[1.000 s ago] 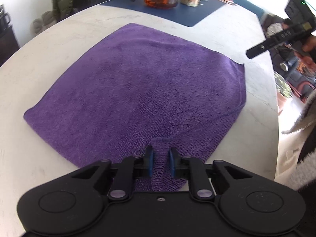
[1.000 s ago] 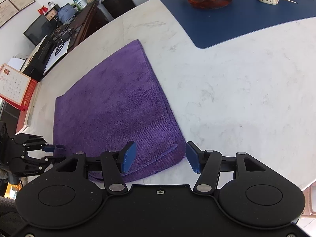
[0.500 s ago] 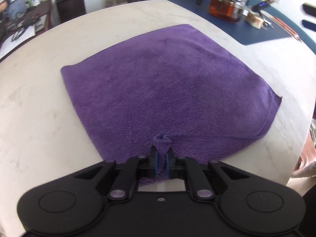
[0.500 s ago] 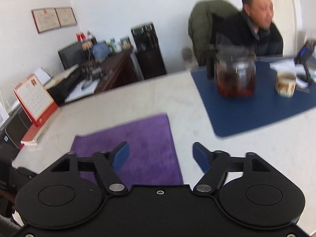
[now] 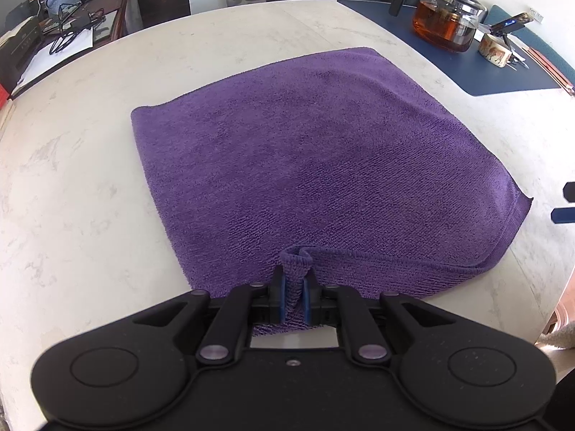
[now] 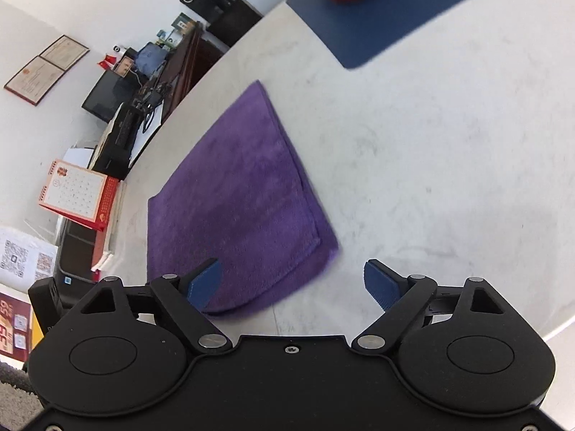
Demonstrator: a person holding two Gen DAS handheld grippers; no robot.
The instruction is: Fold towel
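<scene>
- Your left gripper (image 5: 294, 296) is clamped on a pinch of the purple towel (image 5: 316, 165): the blue pads (image 5: 283, 298) squeeze a small bunched ridge of cloth at the towel's near edge, and the fabric puckers up just ahead of the fingertips.
- From that claw, the rest of the towel spreads flat ahead of you on the pale marble table (image 5: 82, 194), lying in two layers, with the doubled edge showing along the near right side.
- Far ahead and to the right of your left claw, a glass teapot (image 5: 445, 21) of amber tea stands on a dark blue mat (image 5: 510, 75), with a small patterned cup (image 5: 495, 54) just beside it. All are well apart from the towel.
- Your right gripper (image 6: 293, 282) stands wide with its jaws closing; nothing is pressed between the pads.
- In the right wrist view, the towel's near corner (image 6: 323, 251) lies just ahead of and between the two blue pads, closer to the left pad (image 6: 203, 283), which overlaps the cloth in the view. You cannot tell whether it touches.
- To the right of that claw there is bare table; its view is somewhat blurred.
- Its fingertips (image 5: 564, 213) peek in at the right edge of the left wrist view, beside the towel's right corner.
</scene>
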